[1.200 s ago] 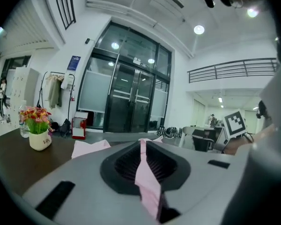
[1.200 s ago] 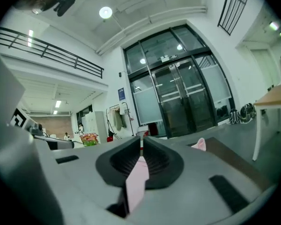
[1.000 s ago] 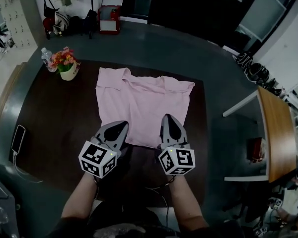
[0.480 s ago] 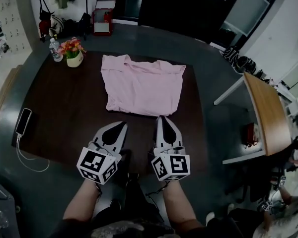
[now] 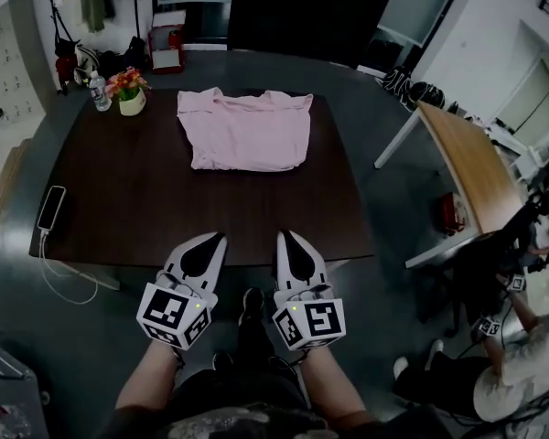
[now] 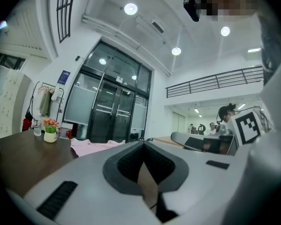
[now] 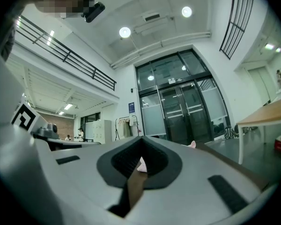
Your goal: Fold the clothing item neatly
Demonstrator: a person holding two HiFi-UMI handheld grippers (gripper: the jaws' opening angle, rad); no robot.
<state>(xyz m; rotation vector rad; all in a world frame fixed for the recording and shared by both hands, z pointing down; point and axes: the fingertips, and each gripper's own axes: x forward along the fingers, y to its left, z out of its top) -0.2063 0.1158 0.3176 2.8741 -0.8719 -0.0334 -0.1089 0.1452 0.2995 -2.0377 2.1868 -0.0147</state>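
Note:
A pink clothing item [image 5: 245, 131] lies flat on the far half of the dark wooden table [image 5: 165, 208], its collar toward the far edge. Both grippers hang side by side off the table's near edge, well short of the garment. My left gripper [image 5: 215, 238] is shut with nothing in it. Beside it, my right gripper [image 5: 284, 236] is also shut and empty. In the left gripper view the garment [image 6: 91, 146] shows low on the tabletop beyond the closed left gripper [image 6: 143, 145]. The right gripper view shows a pink sliver of garment [image 7: 141, 164] past the shut right gripper [image 7: 140, 142].
A flower pot [image 5: 128, 94] and a water bottle [image 5: 95, 90] stand at the table's far left corner. A phone [image 5: 51, 207] with a white cable lies at its left edge. A lighter wooden table [image 5: 467, 172] stands to the right, and a person [image 5: 522, 373] sits at lower right.
Both grippers have drawn back from the garment's near edge to beyond the table's near edge. The whole view has moved back, so the garment now lies far from them.

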